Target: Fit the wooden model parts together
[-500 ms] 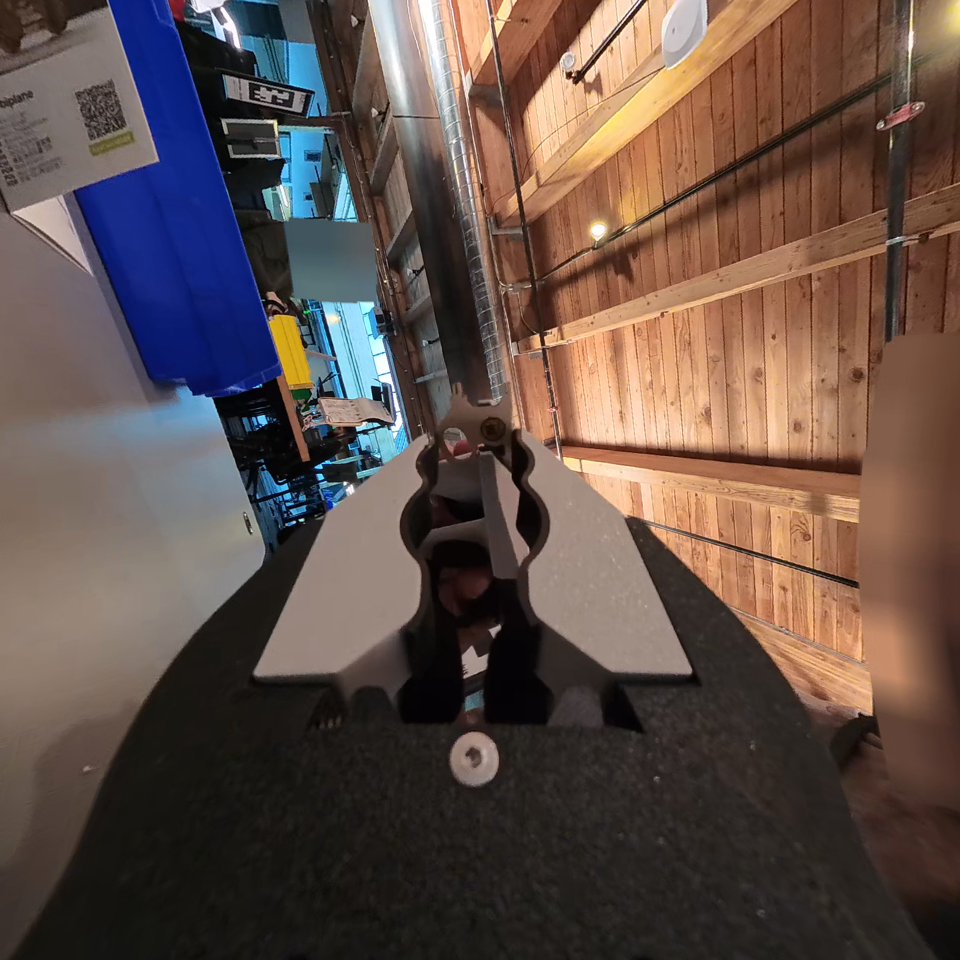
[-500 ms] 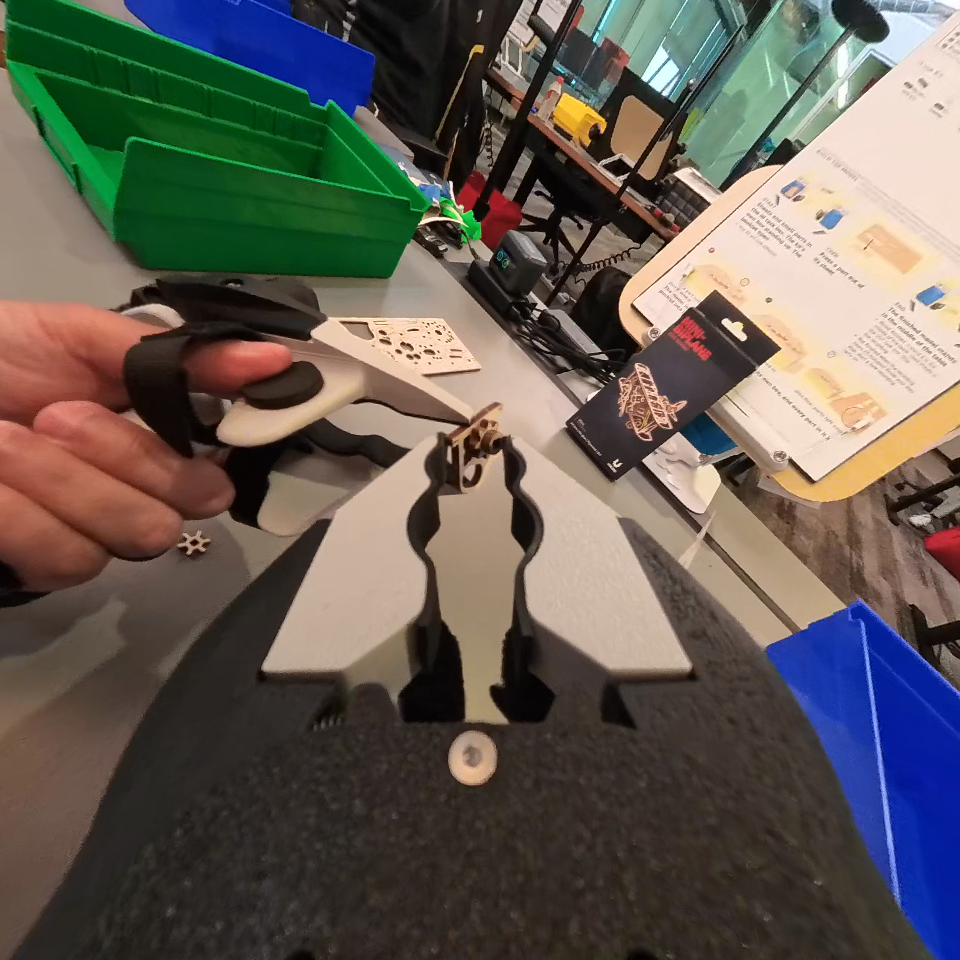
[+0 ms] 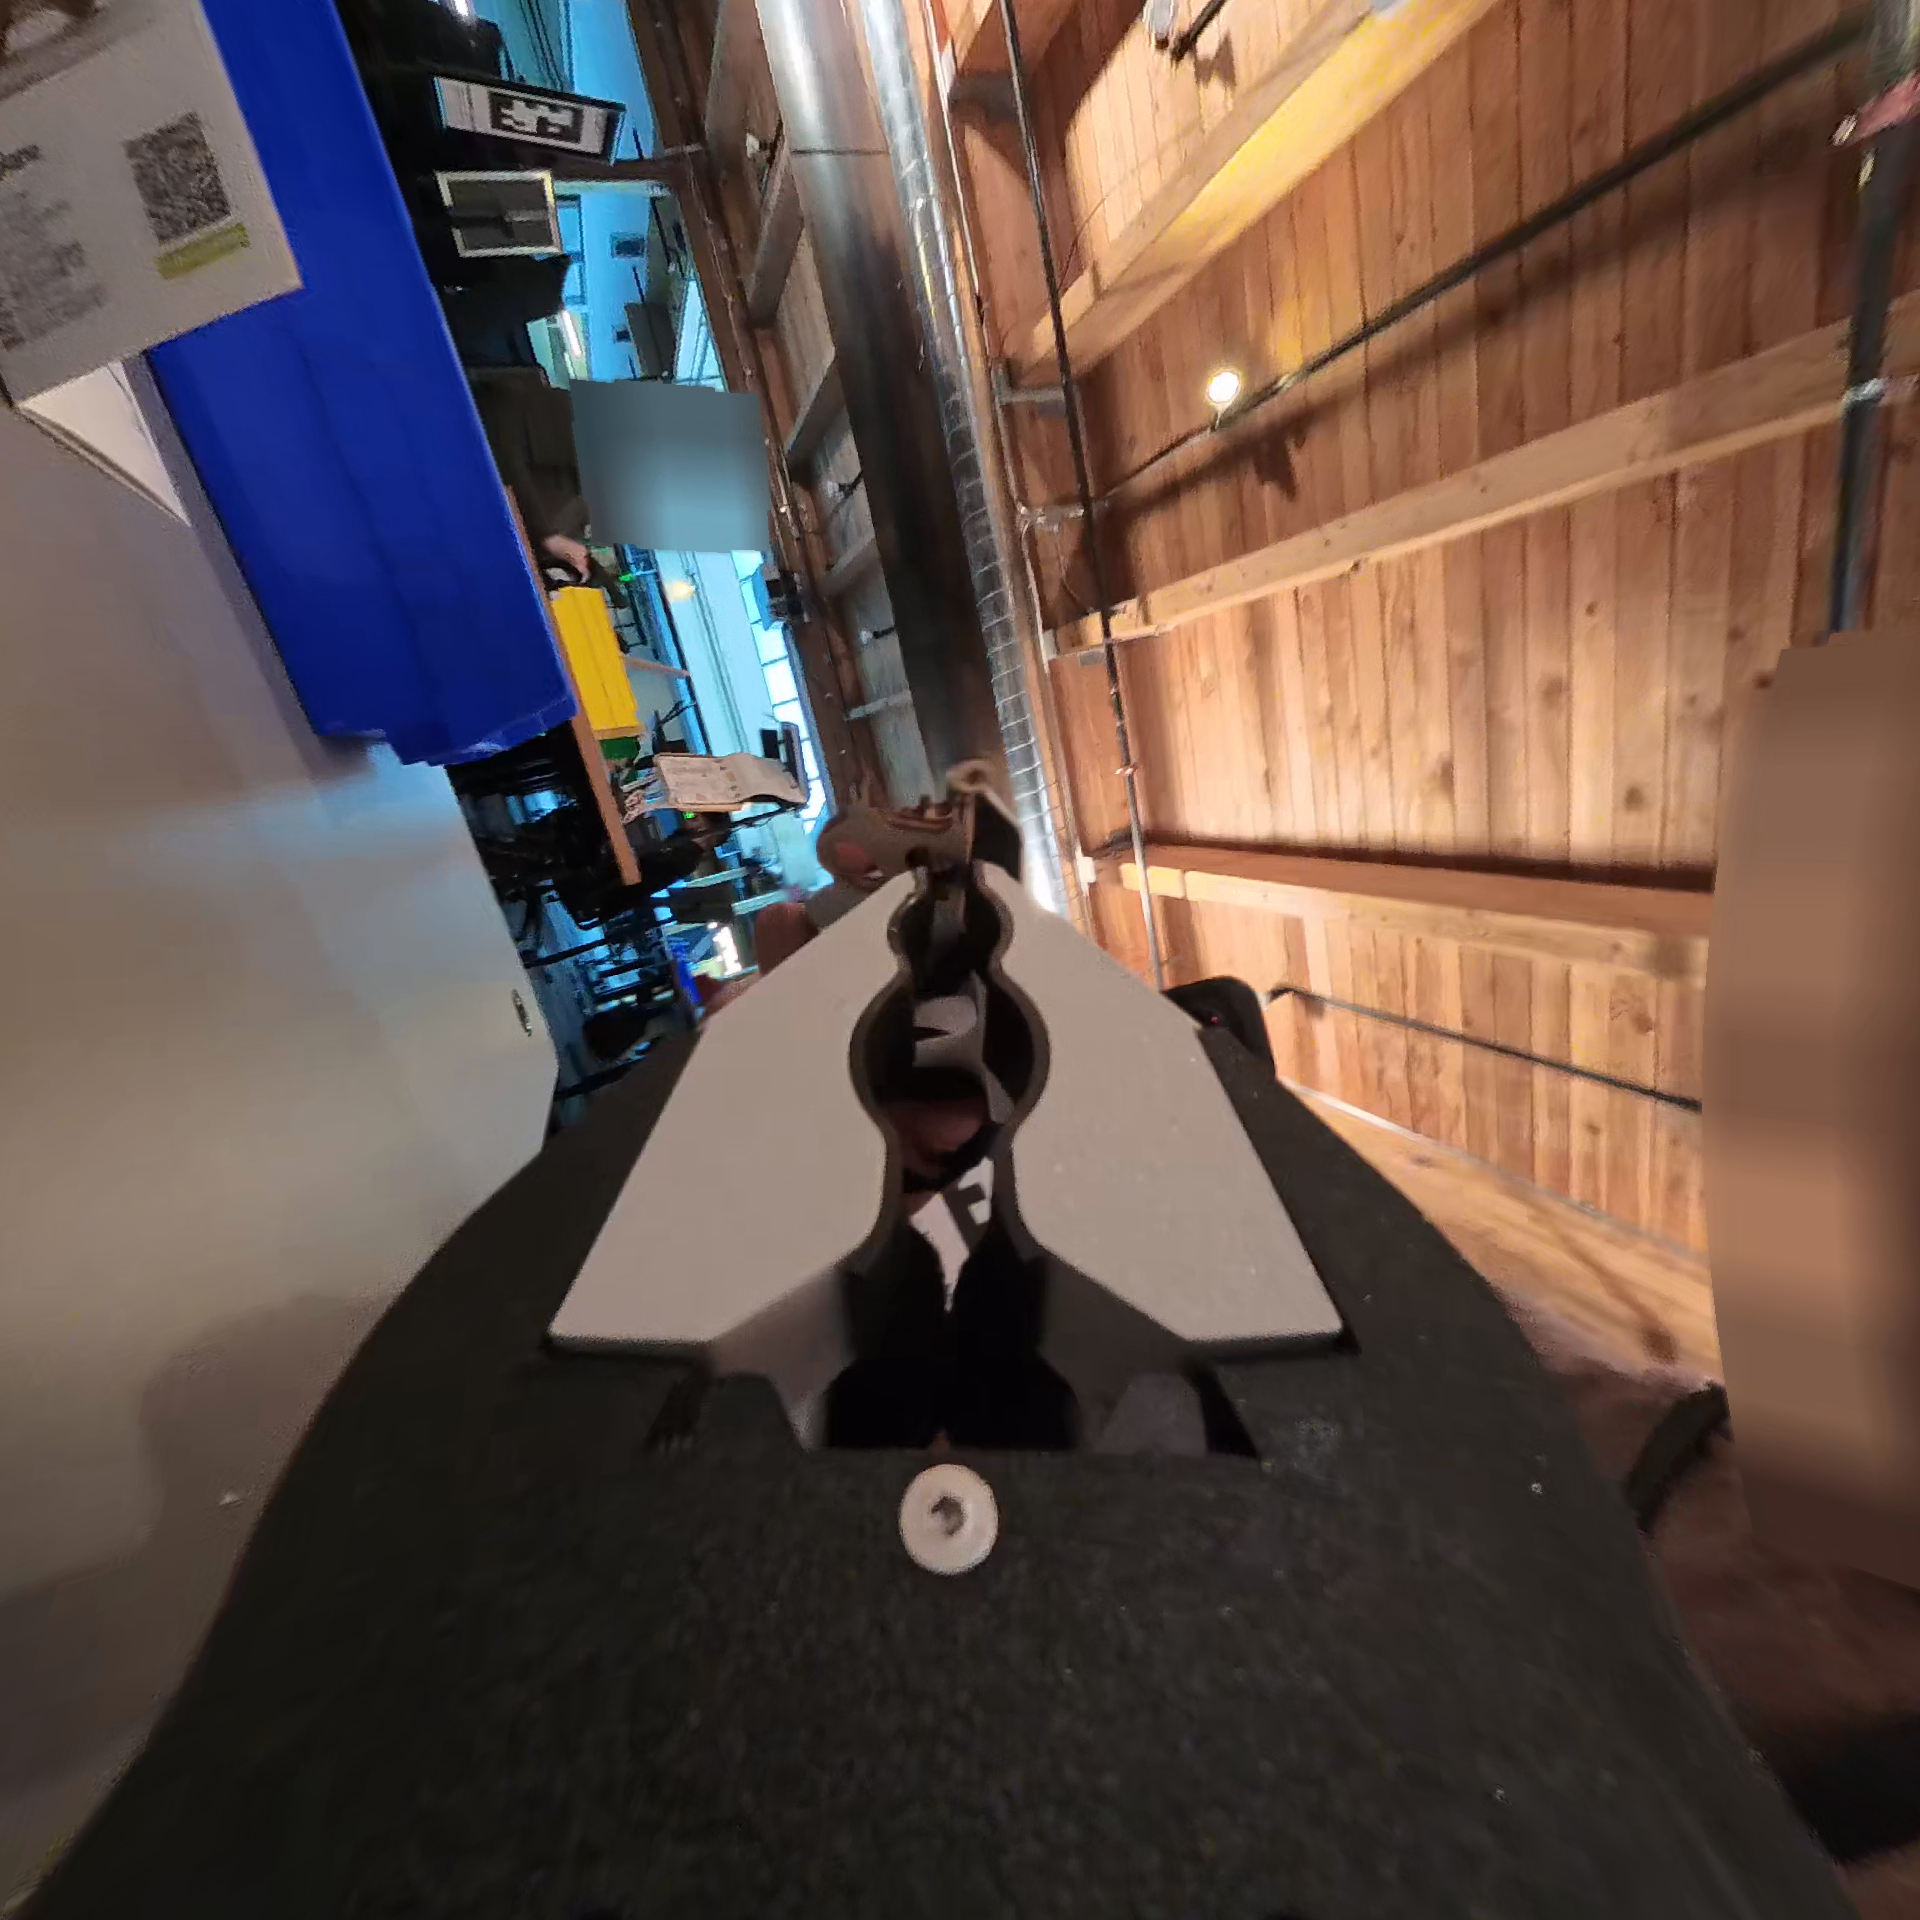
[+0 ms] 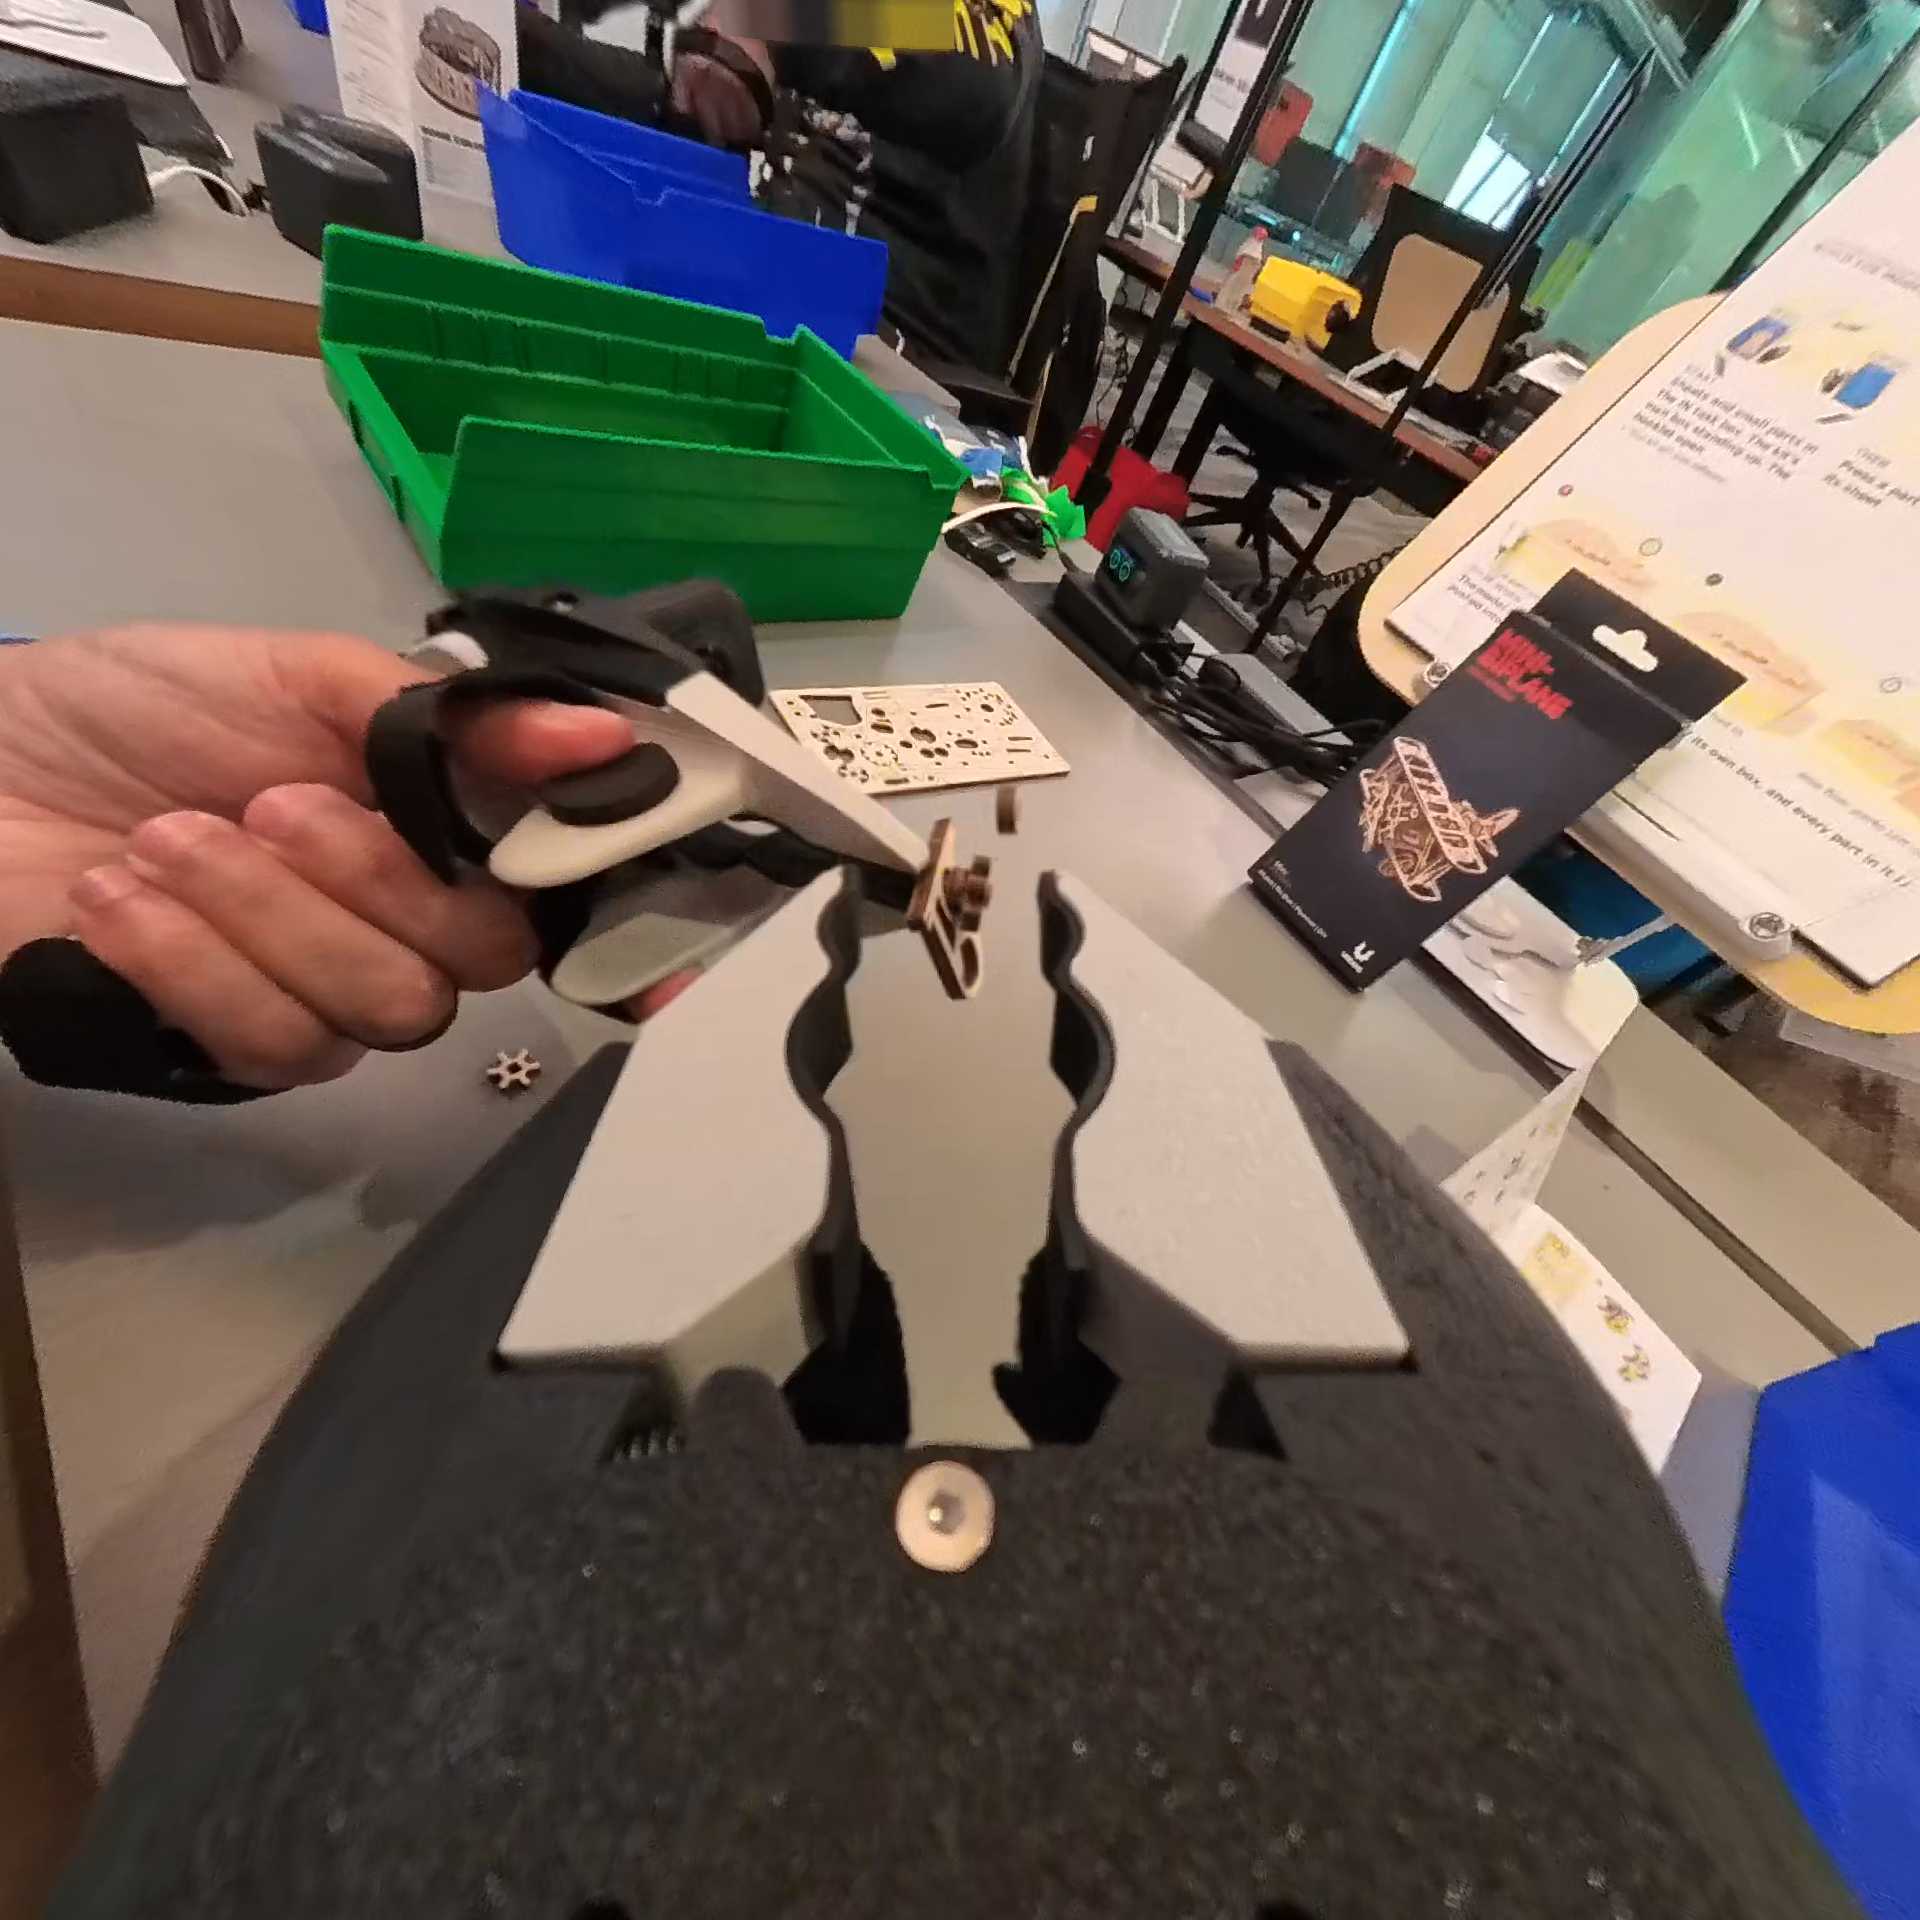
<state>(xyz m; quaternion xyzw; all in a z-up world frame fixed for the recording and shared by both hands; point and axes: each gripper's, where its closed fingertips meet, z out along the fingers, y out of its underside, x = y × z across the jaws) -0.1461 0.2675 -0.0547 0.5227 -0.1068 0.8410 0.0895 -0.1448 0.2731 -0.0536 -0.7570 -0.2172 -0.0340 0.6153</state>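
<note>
Wooden model assembly (image 4: 948,906), a small flat plate with a gear-like stub on its face, hangs pinched in the narrow tips of your left tongs (image 4: 902,871), which your left hand (image 4: 239,852) holds from the left side of the right wrist view. Those tips are closed tight on the plate's upper edge; in the left wrist view the same tongs (image 3: 940,868) show their two grey fingers almost meeting, with the wooden piece (image 3: 894,831) poking out past the tips against a plank ceiling (that camera is tipped upward). Your right tongs (image 4: 945,904) stand spread wide, nothing between the fingers (image 4: 1174,1091), and the assembly hangs in the gap at their tips, touching neither side that you can see. One small loose wooden bit (image 4: 1005,808) sits in the air just beyond the assembly. Farther ahead on the grey table (image 4: 156,488) lies the punched-out wooden sheet (image 4: 920,736); a tiny gear (image 4: 514,1070) lies left of your right tongs, under your hand. Green bin (image 4: 623,468) sits beyond, dark kit box (image 4: 1496,779) stands to the right.
</note>
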